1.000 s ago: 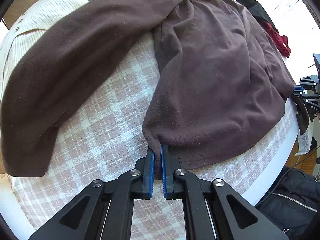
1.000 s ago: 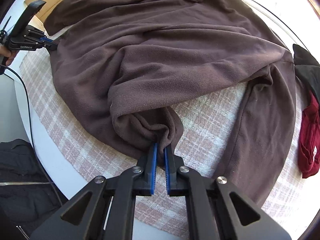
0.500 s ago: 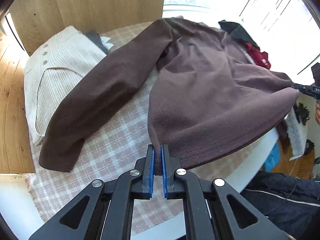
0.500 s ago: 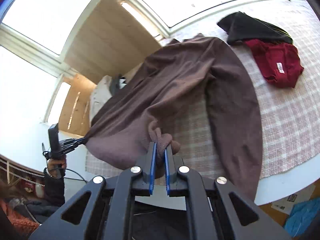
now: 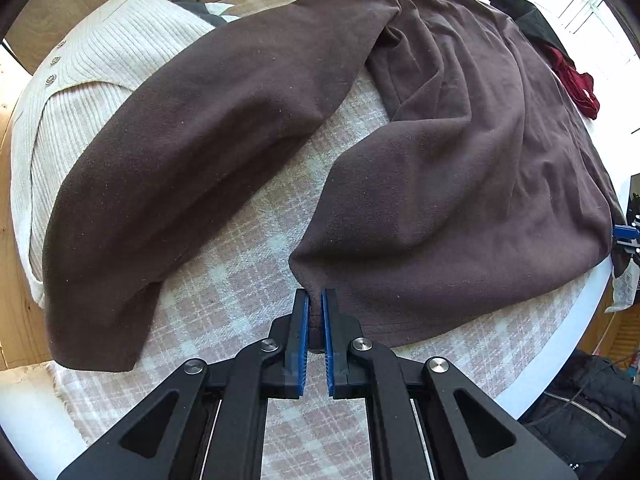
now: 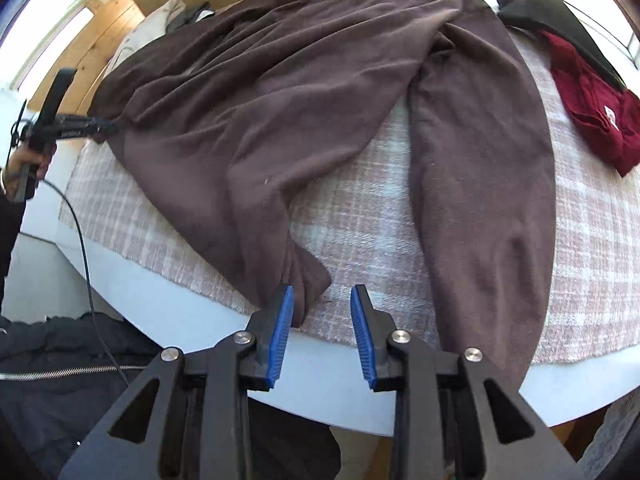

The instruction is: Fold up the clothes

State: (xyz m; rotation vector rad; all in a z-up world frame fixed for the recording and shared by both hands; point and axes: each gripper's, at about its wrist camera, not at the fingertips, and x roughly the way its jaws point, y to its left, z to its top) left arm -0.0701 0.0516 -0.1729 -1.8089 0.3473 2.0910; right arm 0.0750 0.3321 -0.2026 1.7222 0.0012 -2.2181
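Brown fleece top (image 5: 460, 168) is spread out over the pink-and-white checked cloth (image 5: 248, 248) that covers the white round table (image 6: 192, 316), body in the middle and one sleeve flung out to each side. In the left wrist view, one sleeve (image 5: 192, 152) is draped partly over a cream ribbed cardigan (image 5: 100, 72) lying at the far left edge of the table. A hem corner of the fleece is pinched between the blue pads of the left gripper (image 5: 315, 300), so that claw is clenched on the fabric. From the right wrist view the same gripper (image 6: 96, 126) can be seen at the far left, held in a hand (image 6: 28, 162), with the fleece pulled a bit taut toward it.

The right gripper (image 6: 322, 300) is spread wide, nothing clamped. The other hem corner is bunched right by its left pad (image 6: 282, 320), touching it or nearly, hard to say which, close to the near edge of the table. The other sleeve (image 6: 480, 184) runs down the cloth to the right of that gripper and hangs over the table edge.

A dark red garment (image 6: 592, 112) and a black one (image 6: 548, 12) are piled at the far right of the table, apart from the fleece. Dark clothing (image 6: 40, 360) is visible below the table edge.
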